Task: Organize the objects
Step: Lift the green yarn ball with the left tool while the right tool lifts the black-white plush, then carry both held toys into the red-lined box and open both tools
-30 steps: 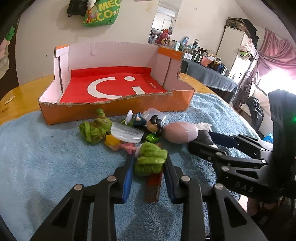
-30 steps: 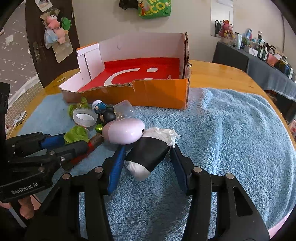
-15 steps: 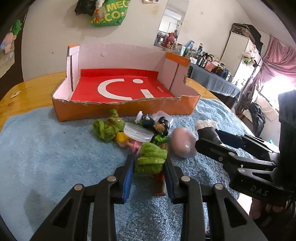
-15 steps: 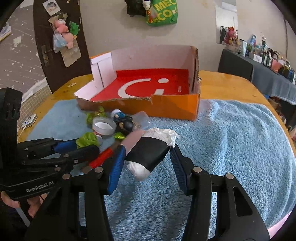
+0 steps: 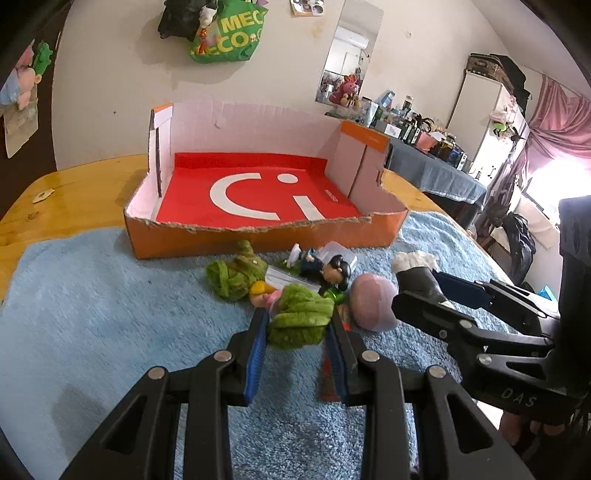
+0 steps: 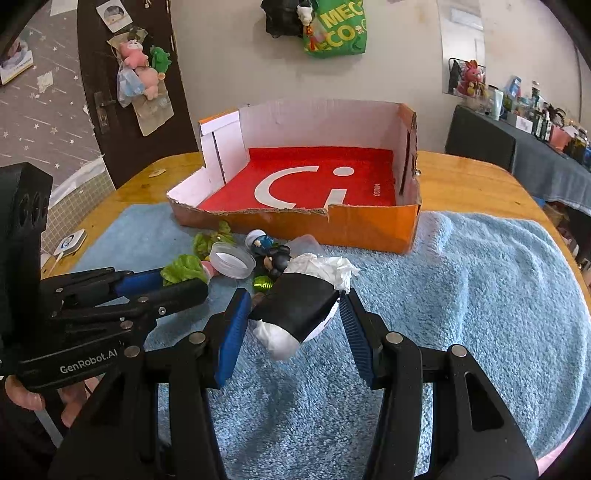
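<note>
Both grabs look easy. The left gripper (image 5: 297, 326) is squeezing a soft, light green plush toy (image 5: 301, 319), and the right gripper (image 6: 293, 314) clamps a squishy black-and-white bundle (image 6: 295, 306) mid-body, both just short of the orange cardboard box (image 6: 369, 225).

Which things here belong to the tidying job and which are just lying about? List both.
Job:
- green leafy toy, held in left gripper
- black-wrapped white bundle, held in right gripper
- orange cardboard box, red floor bare
- pink egg
- dark-haired figurine
- clear lid
- green yarn toy

Lying about:
- blue towel
- green bag on wall
- plush toys on door
</note>
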A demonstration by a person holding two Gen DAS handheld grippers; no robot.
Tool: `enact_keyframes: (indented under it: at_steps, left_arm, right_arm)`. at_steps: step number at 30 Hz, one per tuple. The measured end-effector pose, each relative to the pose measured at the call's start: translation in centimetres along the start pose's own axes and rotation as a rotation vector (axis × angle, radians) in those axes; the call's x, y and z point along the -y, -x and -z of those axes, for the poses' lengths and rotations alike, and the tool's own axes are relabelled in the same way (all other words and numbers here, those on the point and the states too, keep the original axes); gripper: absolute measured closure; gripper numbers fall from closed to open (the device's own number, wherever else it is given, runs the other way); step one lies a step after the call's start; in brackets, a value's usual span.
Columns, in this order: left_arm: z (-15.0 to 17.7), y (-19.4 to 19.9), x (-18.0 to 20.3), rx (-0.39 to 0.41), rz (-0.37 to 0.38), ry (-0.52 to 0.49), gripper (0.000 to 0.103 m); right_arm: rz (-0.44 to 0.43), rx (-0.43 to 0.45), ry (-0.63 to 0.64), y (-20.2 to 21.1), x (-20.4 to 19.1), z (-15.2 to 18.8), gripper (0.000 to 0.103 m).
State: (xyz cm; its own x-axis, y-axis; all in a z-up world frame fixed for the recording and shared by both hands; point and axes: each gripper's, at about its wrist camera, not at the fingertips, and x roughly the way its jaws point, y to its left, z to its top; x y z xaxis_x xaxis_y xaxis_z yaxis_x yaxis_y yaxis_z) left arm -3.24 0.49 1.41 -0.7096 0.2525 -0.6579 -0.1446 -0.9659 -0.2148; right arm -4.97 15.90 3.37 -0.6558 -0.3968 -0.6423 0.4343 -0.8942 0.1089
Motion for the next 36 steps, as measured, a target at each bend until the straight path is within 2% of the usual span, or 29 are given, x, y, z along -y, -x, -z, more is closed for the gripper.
enact_keyframes:
  at_steps: [11, 36]
  left_arm:
    - [-1.4, -0.1, -0.4, 0.01, -0.009, 0.003, 0.071]
    - [-7.0, -1.9, -1.5, 0.019, -0.044, 0.005, 0.071]
  right_arm:
    - [-0.012, 0.015, 0.004, -0.2, 0.2, -1.8, 0.054]
    - [-0.033, 0.015, 0.01, -2.6, 1.0, -6.7, 0.054]
